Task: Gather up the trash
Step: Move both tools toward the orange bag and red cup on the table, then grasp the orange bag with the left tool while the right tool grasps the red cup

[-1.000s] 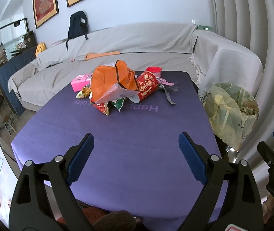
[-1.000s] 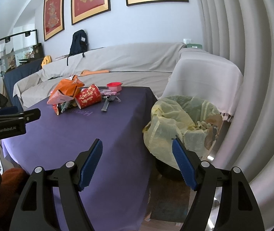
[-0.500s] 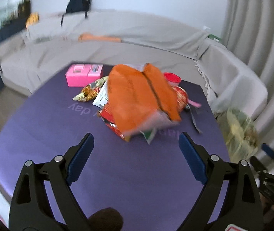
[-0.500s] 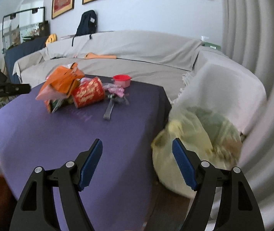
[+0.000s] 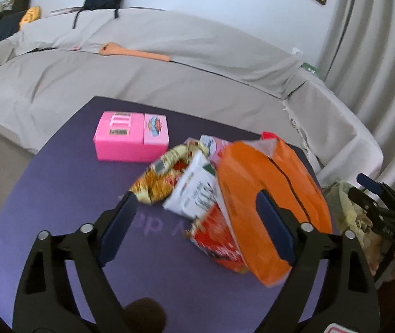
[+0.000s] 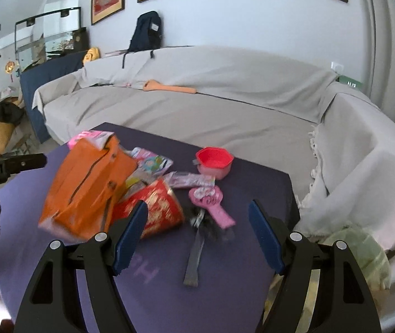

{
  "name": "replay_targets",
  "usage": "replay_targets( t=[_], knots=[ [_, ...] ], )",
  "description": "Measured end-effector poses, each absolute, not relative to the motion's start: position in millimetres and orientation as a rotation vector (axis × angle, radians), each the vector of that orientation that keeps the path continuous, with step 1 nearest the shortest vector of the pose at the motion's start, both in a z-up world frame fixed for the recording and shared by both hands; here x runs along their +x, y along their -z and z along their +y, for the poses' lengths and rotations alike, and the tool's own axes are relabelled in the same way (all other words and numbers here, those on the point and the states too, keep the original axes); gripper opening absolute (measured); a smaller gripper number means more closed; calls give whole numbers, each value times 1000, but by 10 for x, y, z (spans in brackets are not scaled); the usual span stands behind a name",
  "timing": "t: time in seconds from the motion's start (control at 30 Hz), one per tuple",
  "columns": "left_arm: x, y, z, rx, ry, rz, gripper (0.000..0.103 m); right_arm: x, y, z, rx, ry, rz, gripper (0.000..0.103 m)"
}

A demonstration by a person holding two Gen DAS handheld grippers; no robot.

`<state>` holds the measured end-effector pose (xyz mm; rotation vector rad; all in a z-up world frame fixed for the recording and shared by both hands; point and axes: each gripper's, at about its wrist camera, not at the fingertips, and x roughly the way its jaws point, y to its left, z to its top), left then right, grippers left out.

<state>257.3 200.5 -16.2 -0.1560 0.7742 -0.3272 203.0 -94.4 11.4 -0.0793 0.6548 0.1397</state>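
A heap of trash lies on the purple table (image 5: 58, 194): an orange bag (image 5: 267, 188) (image 6: 86, 188), a white wrapper (image 5: 194, 191), a yellow wrapper (image 5: 158, 180), a red snack bag (image 5: 217, 238) and a red paper tub (image 6: 158, 211). My left gripper (image 5: 194, 197) hovers over the heap with its jaws closing. The wrappers show between its fingers, but the pads do not press on them. My right gripper (image 6: 197, 205) is open over the tub's right side, above a pink toy (image 6: 211, 202) and a grey strap (image 6: 194, 260).
A pink box (image 5: 130, 138) stands at the table's far left and a pink bowl (image 6: 214, 161) behind the heap. A bin with a yellow-green bag (image 6: 364, 255) sits off the table's right edge. A grey covered sofa (image 5: 114, 69) wraps the far side.
Both grippers have moved forward over the table towards the heap, which now looms large. The left view has swung left, past the bin.
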Motion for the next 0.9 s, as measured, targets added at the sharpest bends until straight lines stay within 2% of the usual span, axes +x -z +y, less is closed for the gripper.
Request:
replay_targets(
  t=[0.13, 0.37, 0.4, 0.43, 0.53, 0.63, 0.9],
  knots=[
    [2757, 227, 2076, -193, 404, 799, 74, 2230, -25, -940, -81, -108, 689, 71],
    [2916, 370, 1697, -286, 511, 912, 73, 2400, 178, -990, -66, -66, 742, 71],
    [2945, 394, 1644, -285, 506, 925, 67, 2408, 201, -982, -62, -66, 752, 71],
    [2982, 419, 1589, -285, 495, 934, 52, 2411, 218, -984, -64, -61, 758, 71],
    [2981, 367, 1563, -301, 499, 912, 26, 2387, 227, -972, -67, -47, 765, 71],
    [2908, 175, 1641, -305, 511, 838, 17, 2339, 188, -958, -52, -59, 757, 71],
    [2831, -51, 1924, -292, 427, 747, 15, 2345, 190, -725, 12, -132, 769, 71]
  ],
)
